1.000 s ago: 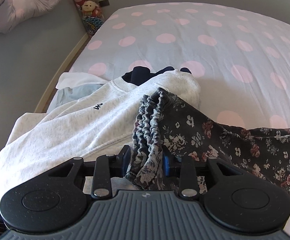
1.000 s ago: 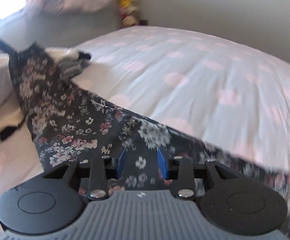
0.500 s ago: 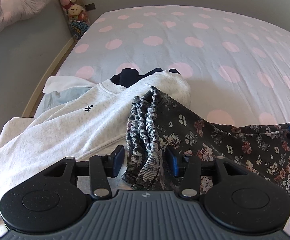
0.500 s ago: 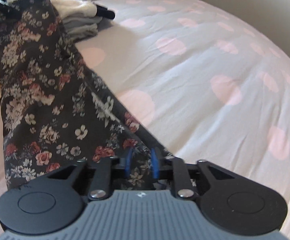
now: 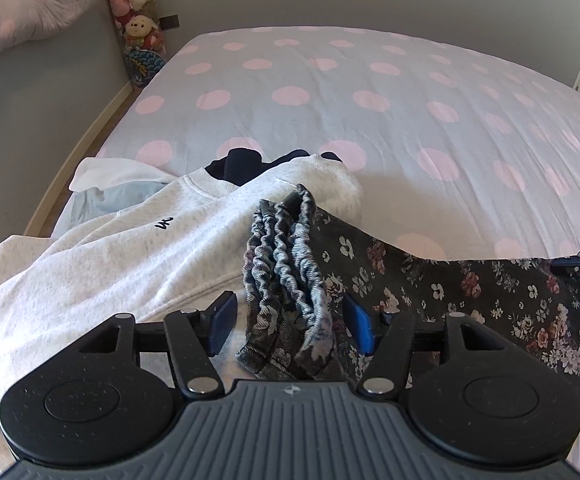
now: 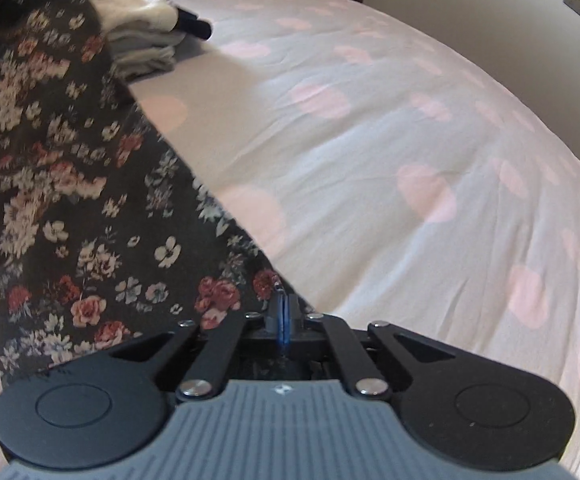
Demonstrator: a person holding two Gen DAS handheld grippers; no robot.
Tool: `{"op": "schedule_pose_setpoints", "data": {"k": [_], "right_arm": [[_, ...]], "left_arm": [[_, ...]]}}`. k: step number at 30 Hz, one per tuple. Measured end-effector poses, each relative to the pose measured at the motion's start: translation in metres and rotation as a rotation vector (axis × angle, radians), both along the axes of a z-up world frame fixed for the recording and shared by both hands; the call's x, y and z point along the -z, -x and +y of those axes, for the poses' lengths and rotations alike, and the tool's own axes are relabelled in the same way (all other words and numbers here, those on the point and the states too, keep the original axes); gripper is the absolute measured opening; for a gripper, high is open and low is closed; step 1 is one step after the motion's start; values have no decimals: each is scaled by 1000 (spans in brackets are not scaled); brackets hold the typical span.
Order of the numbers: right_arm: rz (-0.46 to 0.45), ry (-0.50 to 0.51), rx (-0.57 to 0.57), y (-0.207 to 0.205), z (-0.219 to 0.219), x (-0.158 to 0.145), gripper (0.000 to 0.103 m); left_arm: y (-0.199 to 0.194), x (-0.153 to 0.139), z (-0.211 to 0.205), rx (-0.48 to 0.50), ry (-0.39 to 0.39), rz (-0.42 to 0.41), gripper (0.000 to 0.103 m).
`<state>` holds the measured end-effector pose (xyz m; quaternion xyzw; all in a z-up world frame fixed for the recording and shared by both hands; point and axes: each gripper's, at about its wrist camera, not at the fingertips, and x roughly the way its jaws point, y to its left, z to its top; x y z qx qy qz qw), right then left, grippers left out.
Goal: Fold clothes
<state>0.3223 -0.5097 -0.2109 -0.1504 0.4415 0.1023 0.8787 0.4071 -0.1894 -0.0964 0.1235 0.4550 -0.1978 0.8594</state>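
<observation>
Left gripper opening around floral garment beside grey sweatshirt; right gripper clenched on its hem

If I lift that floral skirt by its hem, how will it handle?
The floral skirt probably hangs limp: it already drapes and folds between the claws. It looks thin and light. Its bunched elastic waistband may sag as the left claw opens.

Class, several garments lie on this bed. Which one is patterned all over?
The dark floral garment, printed with flowers and gathered at an elastic waistband. The grey sweatshirt beside it is plain except for a small mark.
</observation>
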Motion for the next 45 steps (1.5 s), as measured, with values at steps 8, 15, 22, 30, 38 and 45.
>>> {"op": "schedule_pose_setpoints", "data": {"k": [8,15,22,30,38,45], "right_arm": [[-63,-92,75,26,-12,-22,9],[-106,-177,171,111,-9,-29,11],[-104,-199,452,197,-21,-19,27],[-144,-298,591,241,-30,-9,15],[-108,-266,495,227,-7,27,14],[-220,-374,593,248,-44,3,15]], "left_arm": [[7,0,-4,-21,-53,-27,62],[17,4,3,-68,-69,-87,56],[33,-13,-12,-77,-3,-118,16],[92,-69,-66,23,205,-148,14],[123,-127,-129,113,322,-131,14],[153,-139,-187,213,388,-73,14]]}}
